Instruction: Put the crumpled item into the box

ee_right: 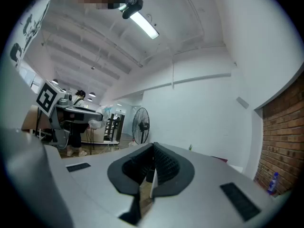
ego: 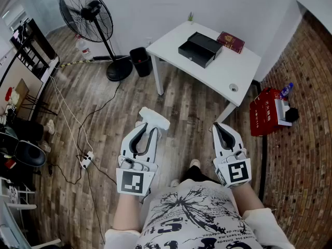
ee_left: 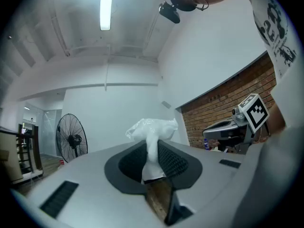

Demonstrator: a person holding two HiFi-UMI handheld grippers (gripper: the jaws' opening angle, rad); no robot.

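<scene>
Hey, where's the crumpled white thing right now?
The crumpled item is pinched between the jaws of the left gripper, centre-left in the head view, above the wooden floor, short of the white table carrying the black box.

White crumpled item [ego: 154, 119] pinched in left tool [ego: 149, 127]; black box [ego: 199, 49] on table [ego: 218, 77].

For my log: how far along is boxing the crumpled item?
Done: the crumpled white item is pinched in the left hand-held gripper. In hand: the carry; right hand-held gripper shut, empty. Left: reaching the black box on the white table and dropping it in.
</scene>
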